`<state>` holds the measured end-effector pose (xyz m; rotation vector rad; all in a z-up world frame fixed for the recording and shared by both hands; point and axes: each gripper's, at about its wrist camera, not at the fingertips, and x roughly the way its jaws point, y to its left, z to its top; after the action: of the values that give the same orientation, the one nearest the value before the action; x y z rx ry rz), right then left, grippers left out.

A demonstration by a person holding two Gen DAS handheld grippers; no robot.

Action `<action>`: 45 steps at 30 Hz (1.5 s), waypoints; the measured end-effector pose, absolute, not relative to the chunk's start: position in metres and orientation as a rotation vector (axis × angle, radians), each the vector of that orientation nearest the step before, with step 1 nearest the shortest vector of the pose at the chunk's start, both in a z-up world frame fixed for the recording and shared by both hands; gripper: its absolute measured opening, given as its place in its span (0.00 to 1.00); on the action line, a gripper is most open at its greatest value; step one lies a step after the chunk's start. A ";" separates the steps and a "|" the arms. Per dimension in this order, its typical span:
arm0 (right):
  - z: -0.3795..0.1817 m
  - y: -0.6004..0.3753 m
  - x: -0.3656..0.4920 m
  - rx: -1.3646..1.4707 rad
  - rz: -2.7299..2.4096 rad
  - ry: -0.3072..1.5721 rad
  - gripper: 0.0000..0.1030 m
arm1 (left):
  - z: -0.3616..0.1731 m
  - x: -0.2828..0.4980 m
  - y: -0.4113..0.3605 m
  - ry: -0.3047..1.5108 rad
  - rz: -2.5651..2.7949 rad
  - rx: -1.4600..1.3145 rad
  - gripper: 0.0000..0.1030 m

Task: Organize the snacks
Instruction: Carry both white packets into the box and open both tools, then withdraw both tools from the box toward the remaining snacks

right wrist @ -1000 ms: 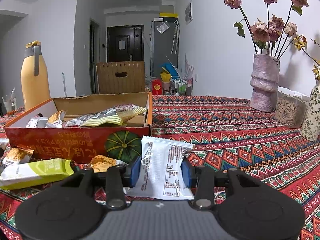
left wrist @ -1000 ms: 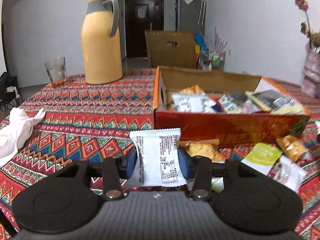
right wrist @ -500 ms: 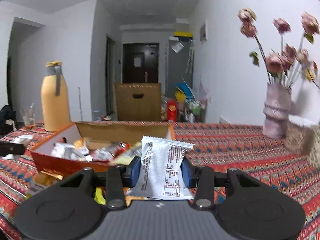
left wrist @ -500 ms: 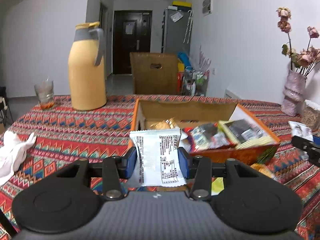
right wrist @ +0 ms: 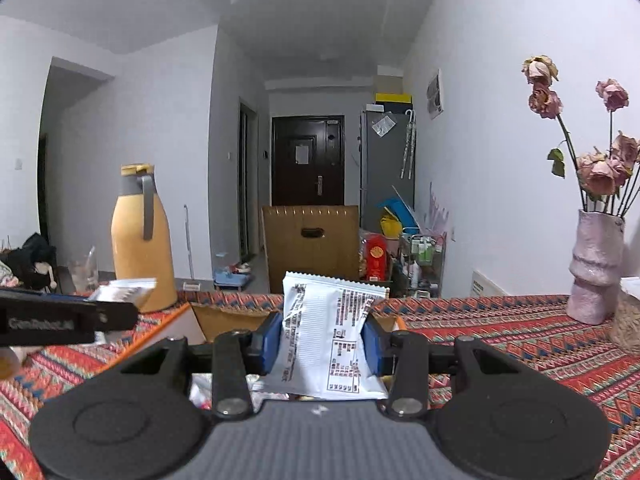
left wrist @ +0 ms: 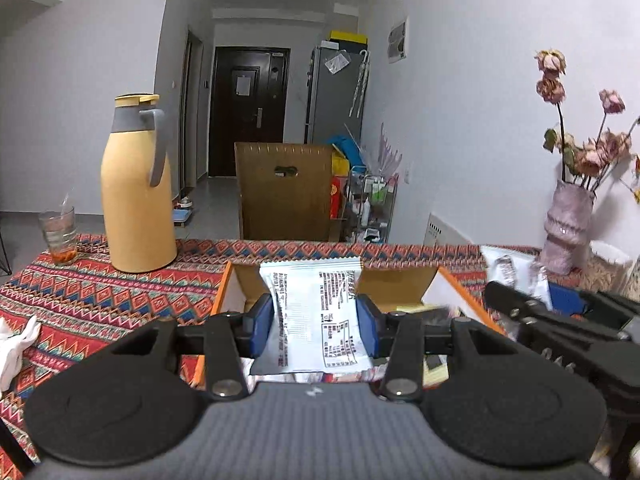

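1. Two packets in play: your left gripper (left wrist: 316, 320) has its blue pads (left wrist: 262, 320) pinched on a white snack packet (left wrist: 318, 316), standing upright between them.
2. That packet hangs over the open cardboard box (left wrist: 404, 280), whose orange rim and brown inner wall show just behind it.
3. Your right gripper (right wrist: 322, 340) is clamped the same way on a second white packet (right wrist: 328, 340), printed side toward the camera, top edge tilted slightly.
4. It too sits above the box (right wrist: 224, 320), near the box's right end, with loose wrappers just visible below the fingers.
5. From the left camera, your right gripper (left wrist: 560, 312) shows at the far right, blurred, packet in its grip.
6. From the right camera, your left gripper (right wrist: 104, 308) pokes in from the left edge, its packet (right wrist: 124, 290) sticking out ahead.
7. Around you: a yellow jug (left wrist: 136, 200) and a glass (left wrist: 59, 236) stand on the patterned tablecloth (left wrist: 100, 292), well left of the box.
8. A pink vase (right wrist: 596, 268) with dried roses stands far right, and a white cloth (left wrist: 14, 348) lies at the left edge.
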<state>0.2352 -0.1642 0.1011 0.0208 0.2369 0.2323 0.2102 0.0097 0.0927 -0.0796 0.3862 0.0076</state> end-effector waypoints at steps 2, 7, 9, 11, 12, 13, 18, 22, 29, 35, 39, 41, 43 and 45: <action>0.102 -0.161 0.244 0.034 0.233 0.235 0.40 | 0.095 0.218 0.007 0.377 0.018 -0.084 0.44; 0.095 -0.154 0.268 0.060 0.207 0.239 0.40 | 0.092 0.244 0.006 0.367 0.048 -0.104 0.44; 0.087 -0.155 0.274 0.071 0.201 0.240 0.40 | 0.083 0.253 0.009 0.372 0.064 -0.115 0.44; 0.079 -0.156 0.277 0.069 0.190 0.249 0.40 | 0.071 0.261 0.011 0.381 0.083 -0.112 0.44; 0.076 -0.157 0.280 0.068 0.192 0.256 0.40 | 0.065 0.263 0.013 0.386 0.089 -0.108 0.44; 0.074 -0.157 0.282 0.070 0.197 0.266 0.40 | 0.059 0.267 0.013 0.398 0.091 -0.100 0.44; 0.059 -0.154 0.293 0.051 0.195 0.314 0.40 | 0.039 0.280 0.022 0.463 0.096 -0.111 0.43; 0.052 -0.152 0.294 0.038 0.197 0.343 0.44 | 0.034 0.281 0.027 0.478 0.100 -0.125 0.49; 0.053 -0.159 0.290 0.061 0.143 0.328 1.00 | 0.038 0.275 0.040 0.436 0.182 -0.185 1.00; 0.051 -0.161 0.293 0.084 0.133 0.353 1.00 | 0.038 0.277 0.044 0.453 0.181 -0.204 1.00; 0.052 -0.163 0.292 0.089 0.128 0.349 1.00 | 0.039 0.276 0.042 0.447 0.179 -0.199 1.00; 0.052 -0.164 0.292 0.094 0.124 0.349 1.00 | 0.039 0.275 0.041 0.445 0.179 -0.199 1.00; 0.053 -0.165 0.291 0.096 0.119 0.347 1.00 | 0.040 0.274 0.040 0.443 0.180 -0.197 1.00; 0.055 -0.165 0.290 0.093 0.111 0.348 1.00 | 0.041 0.273 0.038 0.439 0.177 -0.194 1.00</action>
<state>0.2900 -0.1651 0.0548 0.0932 0.3483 0.1114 0.2725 0.0381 0.0413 -0.1940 0.4392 0.1767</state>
